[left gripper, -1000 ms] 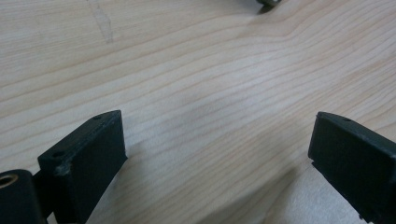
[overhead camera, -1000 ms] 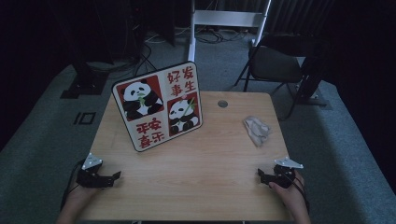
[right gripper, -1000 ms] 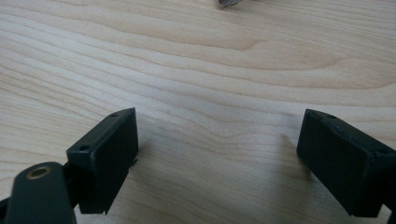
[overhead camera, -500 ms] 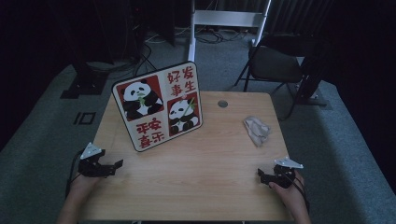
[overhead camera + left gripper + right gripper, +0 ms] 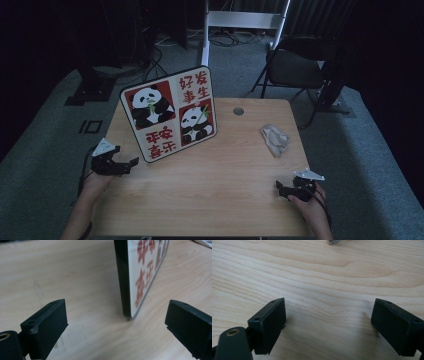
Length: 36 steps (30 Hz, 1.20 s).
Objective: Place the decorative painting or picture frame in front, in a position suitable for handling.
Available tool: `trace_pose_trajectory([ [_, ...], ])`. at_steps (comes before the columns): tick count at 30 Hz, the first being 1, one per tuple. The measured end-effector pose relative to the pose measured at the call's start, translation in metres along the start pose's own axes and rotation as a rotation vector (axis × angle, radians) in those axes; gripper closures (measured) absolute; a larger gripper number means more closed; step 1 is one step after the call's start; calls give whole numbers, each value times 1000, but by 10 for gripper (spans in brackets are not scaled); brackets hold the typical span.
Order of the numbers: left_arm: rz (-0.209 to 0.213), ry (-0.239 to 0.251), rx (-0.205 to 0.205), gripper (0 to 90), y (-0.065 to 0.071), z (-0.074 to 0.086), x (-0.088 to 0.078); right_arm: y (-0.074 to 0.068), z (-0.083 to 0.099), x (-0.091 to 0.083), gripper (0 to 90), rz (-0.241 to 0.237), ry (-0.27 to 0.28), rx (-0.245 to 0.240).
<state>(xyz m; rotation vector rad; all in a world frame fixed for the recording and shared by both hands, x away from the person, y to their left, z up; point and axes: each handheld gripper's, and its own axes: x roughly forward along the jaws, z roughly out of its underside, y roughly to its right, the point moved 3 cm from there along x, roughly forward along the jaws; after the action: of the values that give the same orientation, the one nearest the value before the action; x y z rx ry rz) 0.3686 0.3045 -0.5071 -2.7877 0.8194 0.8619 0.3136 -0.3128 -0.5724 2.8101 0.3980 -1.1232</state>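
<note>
My left gripper (image 5: 131, 163) is spread wide, its 2 blocky black jaws lined up with the near bottom corner of the panda sign (image 5: 170, 113), close but not touching. The sign is a flat, glossy rectangular panel with a dark edge, rounded corners and red characters, standing tilted on the pale wood-grain table (image 5: 210, 195). My right gripper (image 5: 281, 188) also gapes wide, low over bare wood at the near right. A crumpled beige cloth (image 5: 275, 138) lies well apart from both.
</note>
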Motion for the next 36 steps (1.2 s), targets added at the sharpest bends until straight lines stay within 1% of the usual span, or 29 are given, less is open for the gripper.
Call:
trace_pose_trajectory([
  [4, 9, 26, 2, 46, -1, -13, 2, 0, 0, 0, 122, 0, 0, 0],
  [5, 12, 39, 2, 47, -1, -18, 2, 0, 0, 0, 122, 0, 0, 0],
  [8, 21, 58, 11, 55, -1, -27, 2, 0, 0, 0, 122, 0, 0, 0],
  [12, 16, 77, 25, 55, -1, -42, 1, 0, 0, 0, 122, 0, 0, 0],
  [14, 25, 85, 29, 55, -1, -50, 1, 0, 0, 0, 122, 0, 0, 0],
  [15, 17, 96, 35, 55, -1, -55, 0, 0, 0, 0, 122, 0, 0, 0],
  [17, 26, 113, 31, 56, -2, -61, -1, 0, 0, 0, 122, 0, 0, 0],
  [18, 21, 121, 27, 56, -3, -63, -1, 0, 0, 0, 122, 0, 0, 0],
  [19, 28, 124, 26, 55, -3, -67, -1, 0, 0, 0, 122, 0, 0, 0],
  [20, 23, 130, 28, 55, -4, -68, -1, 0, 0, 0, 122, 0, 0, 0],
  [22, 28, 140, 22, 56, -5, -73, -1, 0, 0, 0, 122, 0, 0, 0],
  [23, 24, 152, 22, 55, -6, -76, -1, 0, 0, 0, 122, 0, 0, 0],
  [25, 33, 159, 17, 55, -6, -80, -1, 0, 0, 0, 122, 0, 0, 0],
  [26, 31, 164, 18, 56, -7, -82, 0, 0, 0, 0, 122, 0, 0, 0],
  [30, 45, 171, 21, 57, -8, -92, 2, 0, 0, 0, 122, 0, 0, 0],
  [34, 53, 191, 14, 69, -11, -101, 5, 0, 0, 0, 122, 0, 0, 0],
  [35, 64, 196, 7, 69, -12, -103, 6, 0, 0, 0, 122, 0, 0, 0],
  [36, 57, 196, 8, 75, -12, -104, 6, 0, 0, 0, 122, 0, 0, 0],
])
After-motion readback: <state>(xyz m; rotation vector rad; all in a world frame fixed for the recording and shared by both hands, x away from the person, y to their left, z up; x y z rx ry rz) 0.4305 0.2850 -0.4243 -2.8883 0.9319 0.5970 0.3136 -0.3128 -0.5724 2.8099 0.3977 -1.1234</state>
